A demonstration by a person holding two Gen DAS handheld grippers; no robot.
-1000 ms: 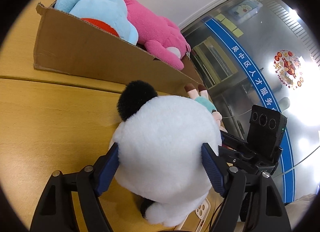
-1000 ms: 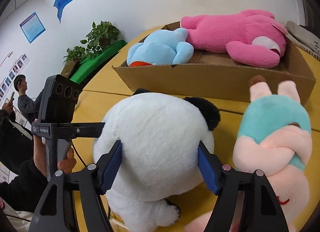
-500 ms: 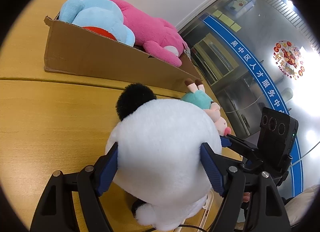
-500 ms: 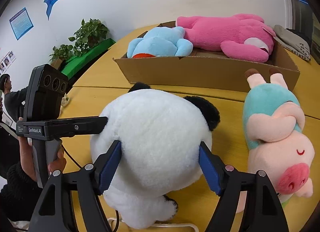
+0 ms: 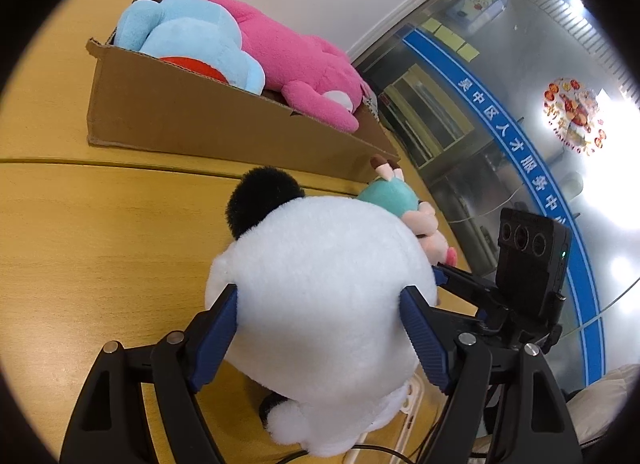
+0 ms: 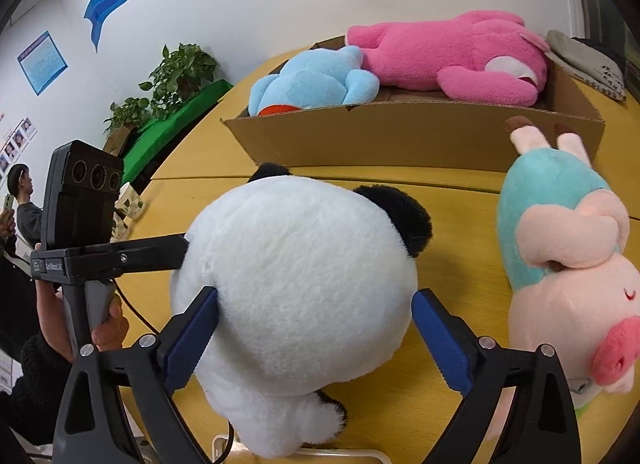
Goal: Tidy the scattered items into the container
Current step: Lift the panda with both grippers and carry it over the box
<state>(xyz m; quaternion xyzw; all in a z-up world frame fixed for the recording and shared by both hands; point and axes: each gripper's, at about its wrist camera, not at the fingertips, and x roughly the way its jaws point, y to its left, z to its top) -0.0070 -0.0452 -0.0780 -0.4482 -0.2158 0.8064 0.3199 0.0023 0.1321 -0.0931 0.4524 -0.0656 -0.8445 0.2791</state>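
Both tongs grip the same toy, a round white panda [image 5: 320, 304] with black ears. In the left wrist view, the left tongs [image 5: 320, 328] fill the lower middle of the frame, spread wide, their blue pads [image 5: 218, 338] pressed into the plush on either side. In the right wrist view, the right tongs [image 6: 314, 334] sit low and central, just as wide, pads [image 6: 192, 338] sunk into the fur. So each pair is clamped on the panda, near full spread, because the toy is bulky.

I judge that the step is carrying the panda to the box [image 6: 420, 135]. To do it well, I would hold both grips at even pressure, lift the two together so the soft body does not twist or slip, raise it above the near wall, and set it into the free space I can see at the front of the box.

Outward from the tongs: the table [image 5: 100, 244] is yellow wood. The box sits in the upper middle of the right view and the upper left of the left view. Inside it lie a blue toy [image 6: 316, 83] and a pink toy [image 6: 452, 59]. A pig [image 6: 568, 264] in a teal shirt lies on the table at the right edge of the right view, just beside the panda, not yet boxed. I can see the left handle held by a hand [image 6: 106, 328] at the lower left.
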